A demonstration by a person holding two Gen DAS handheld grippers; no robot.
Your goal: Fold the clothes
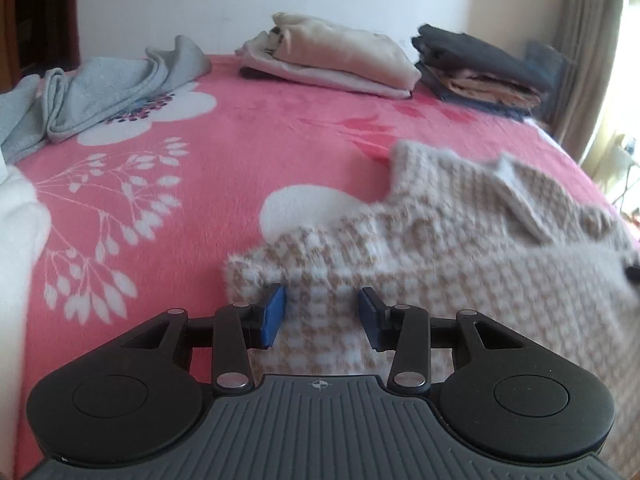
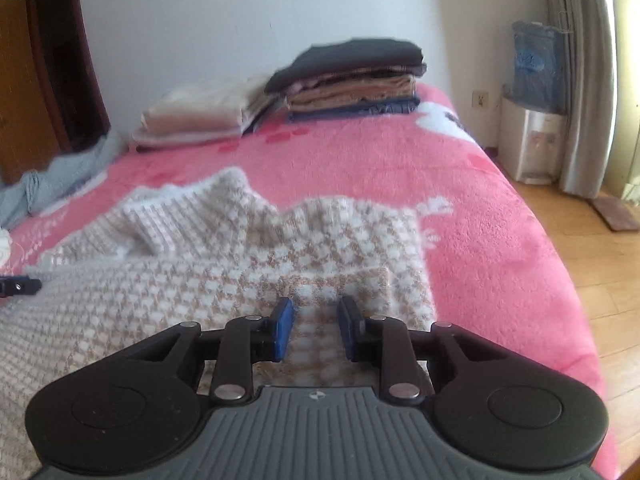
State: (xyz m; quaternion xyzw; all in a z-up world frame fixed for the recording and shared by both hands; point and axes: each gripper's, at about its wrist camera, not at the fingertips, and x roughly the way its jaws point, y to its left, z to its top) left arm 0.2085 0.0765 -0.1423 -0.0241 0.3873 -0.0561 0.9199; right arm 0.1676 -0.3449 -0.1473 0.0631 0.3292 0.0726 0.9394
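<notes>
On my far left a white cloth (image 1: pixel 18 224) bulges in at the edge of the bed, and behind it a grey garment (image 1: pixel 100 88) lies crumpled on the pink floral blanket (image 1: pixel 192 208). Further back, against the wall, I see a folded cream pile (image 1: pixel 336 60) and, just right of it, a dark stack (image 1: pixel 480 68) with tan layers showing at its side. My left gripper (image 1: pixel 322 316) hangs over the near left corner of the beige-and-white knitted sweater (image 1: pixel 460 248), which lies spread across the right part of the blanket; the blue pads (image 1: pixel 274 314) stand apart with sweater fabric showing between them, and I see no pinch on it. Moving right, my right gripper (image 2: pixel 316 326) sits over the sweater's (image 2: pixel 240 264) near right portion, beside a folded-over flap of knit; its pads (image 2: pixel 282 328) stand a little closer together, again with fabric in the gap and nothing visibly clamped. The sweater's ribbed collar (image 2: pixel 160 220) lies turned up toward the back. Beyond the bed's right edge I see wooden floor (image 2: pixel 600 264), a water dispenser (image 2: pixel 532 140) and a curtain (image 2: pixel 580 80).
</notes>
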